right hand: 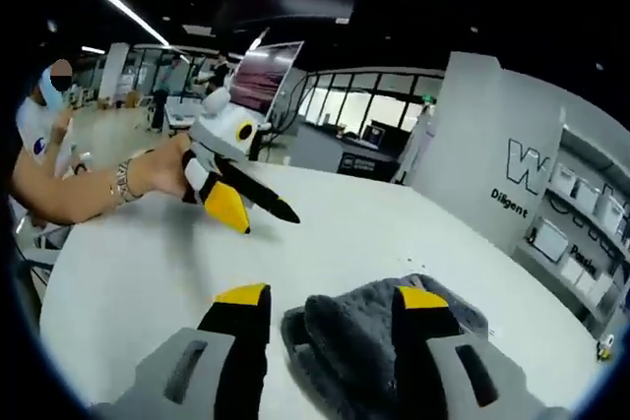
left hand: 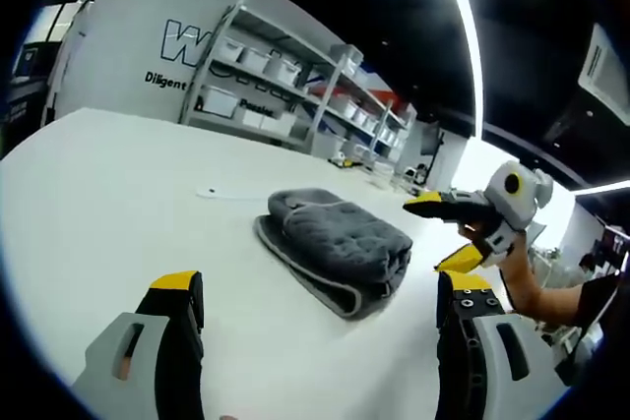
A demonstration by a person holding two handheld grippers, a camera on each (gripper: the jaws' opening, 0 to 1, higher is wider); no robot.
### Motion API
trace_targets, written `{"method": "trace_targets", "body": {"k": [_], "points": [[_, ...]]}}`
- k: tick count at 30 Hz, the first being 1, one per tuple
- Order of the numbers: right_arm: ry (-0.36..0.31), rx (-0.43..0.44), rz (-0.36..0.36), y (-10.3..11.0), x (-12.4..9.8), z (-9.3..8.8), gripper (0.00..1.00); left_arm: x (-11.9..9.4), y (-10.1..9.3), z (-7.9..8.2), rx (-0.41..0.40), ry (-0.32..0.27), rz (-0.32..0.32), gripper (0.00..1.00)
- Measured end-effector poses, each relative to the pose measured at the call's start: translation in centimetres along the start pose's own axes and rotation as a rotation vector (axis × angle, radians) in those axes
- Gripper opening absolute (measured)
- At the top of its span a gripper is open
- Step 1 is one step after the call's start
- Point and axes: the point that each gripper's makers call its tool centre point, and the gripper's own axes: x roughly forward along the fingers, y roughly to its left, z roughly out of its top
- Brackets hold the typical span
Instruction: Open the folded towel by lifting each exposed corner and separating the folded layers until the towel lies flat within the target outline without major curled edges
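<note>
A grey towel (left hand: 335, 243) lies folded in a thick bundle on the white table (left hand: 98, 204), its piped edge curving along the near side. My left gripper (left hand: 320, 284) is open, short of the towel and a little above the table. My right gripper (left hand: 443, 233) comes in from the right, open, its yellow tips just beside the towel's right end. In the right gripper view the towel (right hand: 345, 341) lies low between the open jaws of my right gripper (right hand: 332, 297). Across the table (right hand: 148, 272) a hand holds the left gripper (right hand: 266, 215), open and angled down.
A small white strip (left hand: 212, 194) lies on the table beyond the towel. Metal shelves with bins (left hand: 295, 86) stand behind the table against a lettered wall (right hand: 517, 179). People (right hand: 177, 76) and a screen (right hand: 266, 76) are far off in the room.
</note>
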Motion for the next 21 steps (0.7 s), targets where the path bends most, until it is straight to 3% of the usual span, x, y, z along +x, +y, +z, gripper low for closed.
{"method": "trace_targets", "body": {"k": [2, 7, 17, 19, 21], "points": [[0.023, -0.016, -0.001, 0.2, 0.6, -0.2, 0.30, 0.1, 0.2, 0.0, -0.012, -0.006, 0.003, 0.97], [0.087, -0.076, -0.013, 0.3, 2.1, -1.0, 0.27, -0.1, -0.1, 0.3, -0.016, -0.012, -0.004, 0.96], [0.165, -0.190, -0.072, -0.8, 2.4, -4.5, 0.25, 0.1, 0.2, 0.1, -0.024, -0.009, -0.005, 0.95], [0.171, -0.180, -0.060, -0.7, 2.8, -4.7, 0.22, 0.2, 0.0, -0.1, -0.024, -0.009, -0.007, 0.95], [0.183, -0.237, -0.061, -0.7, 3.1, -4.9, 0.17, 0.1, 0.0, -0.1, -0.025, -0.008, -0.006, 0.95]]}}
